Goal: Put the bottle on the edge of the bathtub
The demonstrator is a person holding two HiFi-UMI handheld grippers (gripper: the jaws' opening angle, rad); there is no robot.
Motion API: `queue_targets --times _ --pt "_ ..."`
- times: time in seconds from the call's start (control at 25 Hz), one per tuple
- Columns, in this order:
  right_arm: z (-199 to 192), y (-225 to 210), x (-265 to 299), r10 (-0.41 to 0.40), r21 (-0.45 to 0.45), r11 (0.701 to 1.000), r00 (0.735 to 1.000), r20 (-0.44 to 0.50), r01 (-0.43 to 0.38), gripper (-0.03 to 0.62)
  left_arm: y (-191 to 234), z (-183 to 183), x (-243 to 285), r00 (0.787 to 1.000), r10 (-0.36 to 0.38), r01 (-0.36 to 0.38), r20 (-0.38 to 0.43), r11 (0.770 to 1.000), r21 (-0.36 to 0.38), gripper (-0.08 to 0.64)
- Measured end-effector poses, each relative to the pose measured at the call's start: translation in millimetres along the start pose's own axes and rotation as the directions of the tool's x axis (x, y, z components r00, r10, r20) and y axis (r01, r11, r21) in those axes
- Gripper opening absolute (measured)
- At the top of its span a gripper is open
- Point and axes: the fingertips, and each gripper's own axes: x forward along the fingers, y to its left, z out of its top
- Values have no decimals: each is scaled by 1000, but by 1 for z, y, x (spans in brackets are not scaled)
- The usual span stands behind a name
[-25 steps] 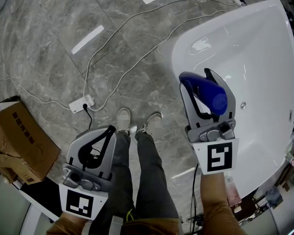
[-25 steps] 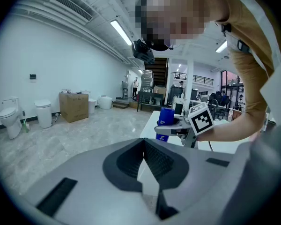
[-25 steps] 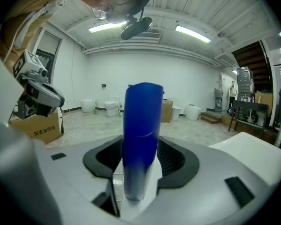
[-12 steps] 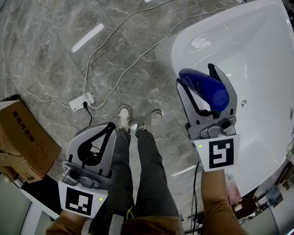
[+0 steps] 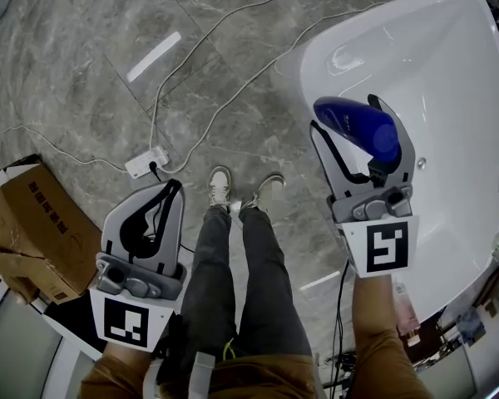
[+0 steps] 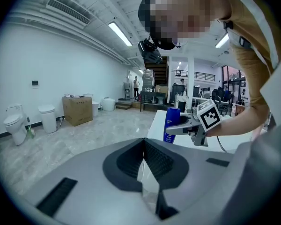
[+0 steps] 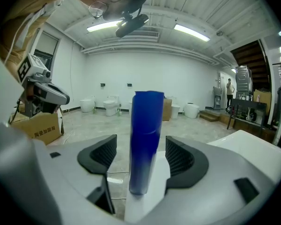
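A blue bottle [image 5: 362,127] stands upright on the white bathtub's rim [image 5: 309,61], between the jaws of my right gripper [image 5: 347,115]. In the right gripper view the bottle [image 7: 144,139] rests on the rim [image 7: 147,198], and the right gripper [image 7: 141,157] is opening, with a gap between the bottle and each pad. My left gripper [image 5: 173,188] hangs over the floor at lower left, shut and empty. From the left gripper view the left gripper [image 6: 145,159] is closed, and the bottle [image 6: 171,124] shows far off on the tub edge [image 6: 158,121].
A cardboard box [image 5: 29,231] lies at the lower left. A power strip [image 5: 145,162] and white cables [image 5: 200,56] trail over the grey marble floor. The person's shoes [image 5: 243,191] stand between the grippers. Toilets [image 7: 110,104] line the far wall.
The right jaws have spread away from the bottle, which now stands free on the tub rim. The left gripper stays shut and has drifted slightly left.
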Motion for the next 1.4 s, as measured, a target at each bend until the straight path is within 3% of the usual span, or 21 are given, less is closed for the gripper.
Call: queue_targets --times 0.88,1.2,1.4 --pt "22 17 -49 -64 -47 997 998 -8 63 324 1 10 -42 1000 4 -5 26 999 39 7" --pt "31 21 -73 -87 -56 995 995 -48 84 322 -6 35 -55 998 -10 7 60 999 42 7" --pt "26 18 -87 -103 18 994 988 -119 106 319 -10 55 -66 997 -20 16 79 998 57 7"
